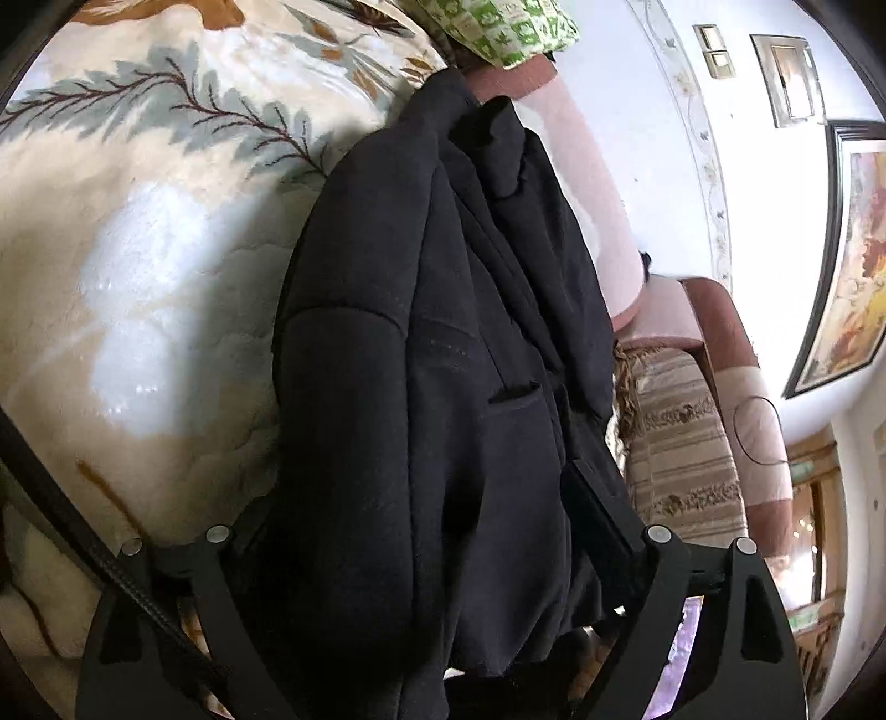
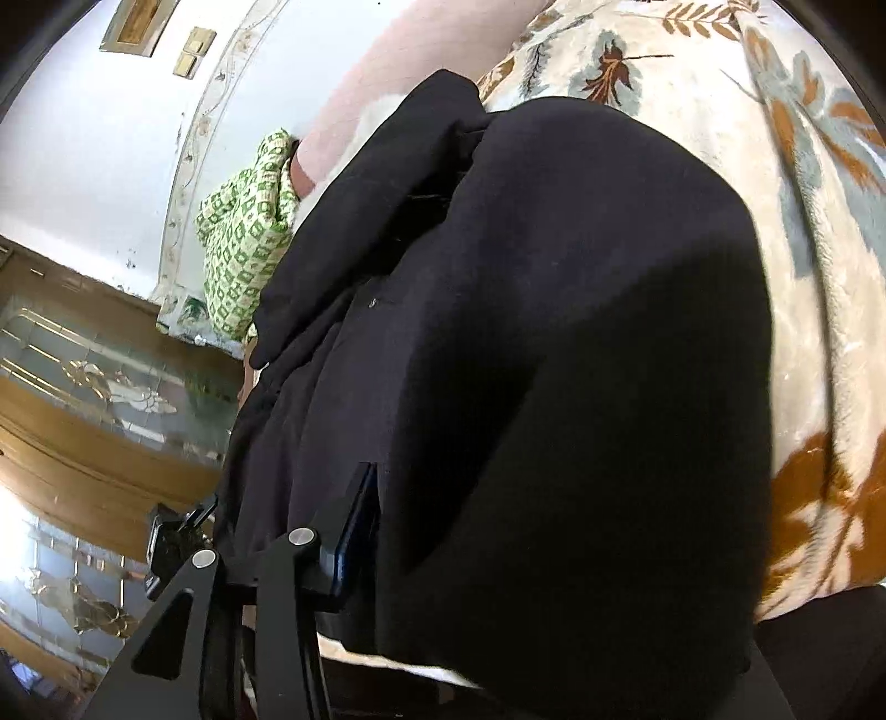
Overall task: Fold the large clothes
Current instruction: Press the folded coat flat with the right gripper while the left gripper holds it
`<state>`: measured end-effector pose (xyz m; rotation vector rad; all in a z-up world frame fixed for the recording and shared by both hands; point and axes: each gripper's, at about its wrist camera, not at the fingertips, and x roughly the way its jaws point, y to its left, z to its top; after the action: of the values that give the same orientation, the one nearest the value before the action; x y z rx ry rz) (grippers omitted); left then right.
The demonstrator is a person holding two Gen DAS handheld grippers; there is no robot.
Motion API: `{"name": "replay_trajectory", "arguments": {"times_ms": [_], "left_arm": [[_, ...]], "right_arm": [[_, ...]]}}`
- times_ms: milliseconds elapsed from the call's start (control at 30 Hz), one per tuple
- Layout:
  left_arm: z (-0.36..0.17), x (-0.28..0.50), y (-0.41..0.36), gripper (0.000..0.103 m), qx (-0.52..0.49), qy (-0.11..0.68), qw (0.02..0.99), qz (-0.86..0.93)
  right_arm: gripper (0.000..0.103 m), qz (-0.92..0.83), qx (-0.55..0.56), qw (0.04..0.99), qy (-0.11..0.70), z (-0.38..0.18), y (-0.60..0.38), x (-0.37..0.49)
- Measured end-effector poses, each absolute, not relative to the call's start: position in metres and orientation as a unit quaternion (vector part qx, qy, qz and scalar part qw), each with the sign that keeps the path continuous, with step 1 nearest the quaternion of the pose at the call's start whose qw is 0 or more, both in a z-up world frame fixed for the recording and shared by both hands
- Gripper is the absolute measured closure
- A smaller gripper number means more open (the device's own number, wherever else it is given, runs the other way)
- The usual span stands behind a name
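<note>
A black jacket (image 1: 432, 332) lies folded lengthwise on a cream blanket (image 1: 138, 249) with a leaf pattern. My left gripper (image 1: 421, 498) stands wide, with the jacket's near end between its jaws. Its right finger (image 1: 598, 509) rests beside the cloth, and the left finger is hidden under the fabric. In the right wrist view a thick fold of the jacket (image 2: 581, 332) bulges close to the lens. My right gripper (image 2: 487, 487) is half closed around that fold. The blue pad of its left finger (image 2: 354, 526) lies against the cloth, and the other finger is covered.
A green checked cloth (image 1: 498, 27) (image 2: 243, 232) lies past the jacket's far end. A pink padded headboard (image 1: 598, 194) and a striped beige pillow (image 1: 681, 443) run along one side. Behind them are a white wall, a framed picture (image 1: 847, 266) and a wooden glazed door (image 2: 83, 387).
</note>
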<state>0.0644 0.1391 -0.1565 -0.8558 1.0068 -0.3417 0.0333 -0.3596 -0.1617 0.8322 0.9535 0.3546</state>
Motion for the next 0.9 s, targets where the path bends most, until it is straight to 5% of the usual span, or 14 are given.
{"name": "replay_trajectory", "arguments": {"times_ms": [67, 100, 133, 200, 500, 900], "left_arm": [[-0.152, 0.064, 0.131, 0.018, -0.372, 0.473, 0.787, -0.136], [-0.148, 0.065, 0.125, 0.037, -0.343, 0.488, 0.795, -0.115], [-0.144, 0.066, 0.121, 0.068, -0.315, 0.504, 0.799, -0.093], [-0.134, 0.071, 0.122, 0.085, -0.287, 0.524, 0.799, -0.072], [-0.044, 0.054, 0.137, 0.091, -0.307, 0.439, 0.838, -0.106], [-0.116, 0.013, 0.151, 0.088, -0.281, 0.495, 0.819, -0.067]], "right_arm": [[0.065, 0.158, 0.384, 0.794, 0.443, -0.159, -0.358, 0.034], [0.070, 0.155, 0.382, 0.795, 0.445, -0.159, -0.357, 0.035], [0.075, 0.153, 0.376, 0.797, 0.447, -0.156, -0.356, 0.036], [0.082, 0.154, 0.371, 0.801, 0.445, -0.145, -0.357, 0.037], [0.088, 0.208, 0.364, 0.831, 0.365, -0.061, -0.357, 0.024], [0.088, 0.174, 0.349, 0.811, 0.437, -0.127, -0.373, -0.015]]}}
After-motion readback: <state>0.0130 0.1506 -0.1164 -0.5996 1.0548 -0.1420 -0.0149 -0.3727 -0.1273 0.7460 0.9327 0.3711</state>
